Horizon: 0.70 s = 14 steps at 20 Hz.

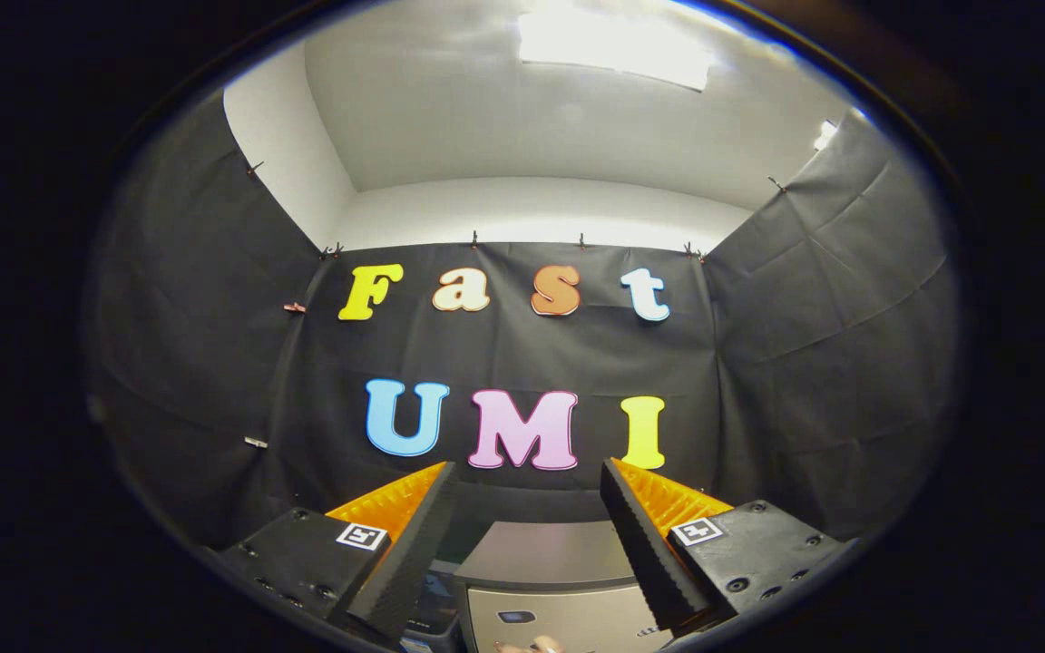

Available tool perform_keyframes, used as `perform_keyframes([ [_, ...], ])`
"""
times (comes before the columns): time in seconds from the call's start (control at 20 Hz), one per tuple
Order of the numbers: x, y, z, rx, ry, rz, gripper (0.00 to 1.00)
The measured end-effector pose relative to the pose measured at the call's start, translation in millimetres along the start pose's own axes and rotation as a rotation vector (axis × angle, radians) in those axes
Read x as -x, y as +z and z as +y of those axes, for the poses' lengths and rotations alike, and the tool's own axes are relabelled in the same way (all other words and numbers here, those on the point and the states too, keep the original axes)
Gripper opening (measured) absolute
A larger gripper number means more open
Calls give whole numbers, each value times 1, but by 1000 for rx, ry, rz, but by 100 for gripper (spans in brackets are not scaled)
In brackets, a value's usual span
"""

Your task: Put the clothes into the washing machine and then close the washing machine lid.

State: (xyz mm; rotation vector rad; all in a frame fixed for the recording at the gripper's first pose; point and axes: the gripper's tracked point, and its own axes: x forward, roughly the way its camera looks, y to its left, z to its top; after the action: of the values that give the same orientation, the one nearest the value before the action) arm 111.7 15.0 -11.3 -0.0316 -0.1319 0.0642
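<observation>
Gripper [528, 472] held up high, aimed at booth's black cloth back wall [522, 354]; jaws released, wide apart, nothing btwn them. Fingers [400, 558] black w/ ribbed pads, orange backing, small square marker on each base. Washing machine [548, 589] sits low btwn the fingers and just beyond them: grey flat top w/ silver front panel below, a small dark oval mark on that panel. Can't tell if lid is up or down from this angle. Something pale and rounded [532, 646] at bottom of panel, poss. fingertips of a hand, too little shows to tell. Dark blurry item [436, 589] just beside machine, behind left finger, unclear what. White ceiling w/ bright light panel [613, 45] above cloth walls.
</observation>
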Motion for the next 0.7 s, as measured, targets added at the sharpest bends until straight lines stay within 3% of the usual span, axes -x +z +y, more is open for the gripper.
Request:
perform_keyframes([
  [0.7, -1, 4, -14, -13, -40, 4, 97],
])
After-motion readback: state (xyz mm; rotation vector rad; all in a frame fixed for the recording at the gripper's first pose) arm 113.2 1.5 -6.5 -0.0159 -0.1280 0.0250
